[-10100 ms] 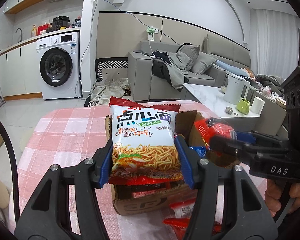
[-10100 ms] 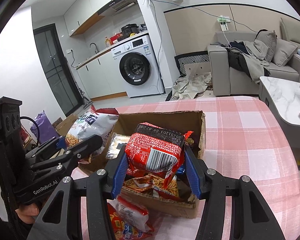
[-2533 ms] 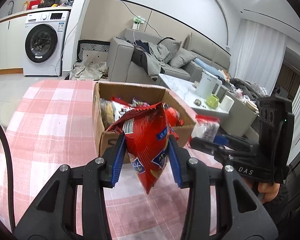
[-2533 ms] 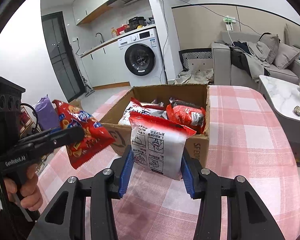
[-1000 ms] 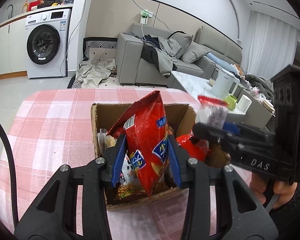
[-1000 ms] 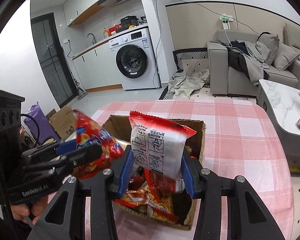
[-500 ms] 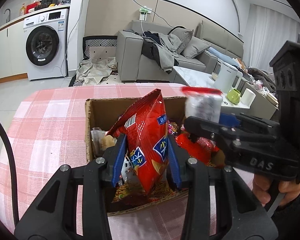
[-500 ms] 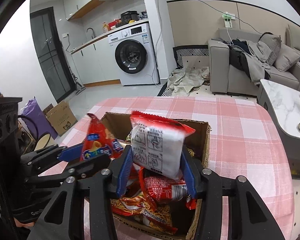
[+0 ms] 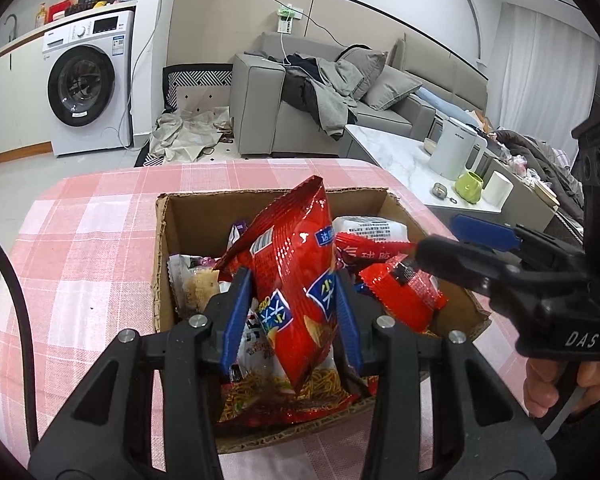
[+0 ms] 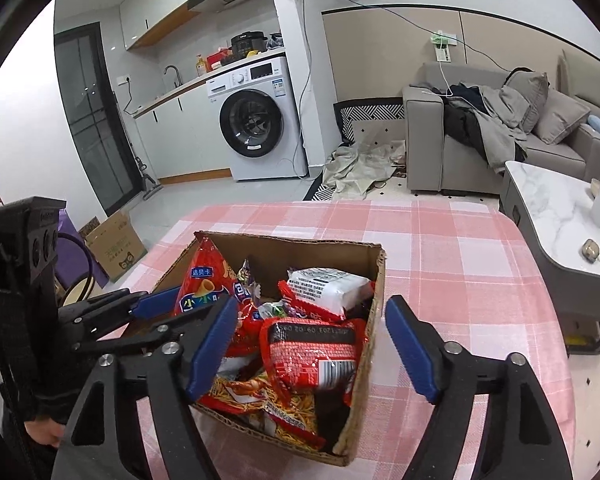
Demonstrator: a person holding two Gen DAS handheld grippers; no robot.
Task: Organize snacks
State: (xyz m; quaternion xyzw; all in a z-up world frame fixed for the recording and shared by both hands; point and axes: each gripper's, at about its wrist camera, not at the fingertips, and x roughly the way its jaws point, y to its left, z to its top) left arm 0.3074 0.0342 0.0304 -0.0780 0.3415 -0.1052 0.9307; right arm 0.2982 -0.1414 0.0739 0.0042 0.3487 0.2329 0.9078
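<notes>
A cardboard box stands on the pink checked tablecloth and holds several snack packs. My left gripper is shut on a red chip bag and holds it upright over the box; the bag also shows in the right wrist view. My right gripper is open and empty just above the box. A white pack with red ends lies in the box's far right part, on other packs. A red noodle pack lies under my right gripper.
The tablecloth spreads around the box. A marble coffee table with a white kettle stands to the right. A grey sofa and a washing machine are behind. A cardboard box sits on the floor.
My right gripper has opened and let the white pack drop into the box. My left gripper has stayed over the box with the red chip bag, a little lower.
</notes>
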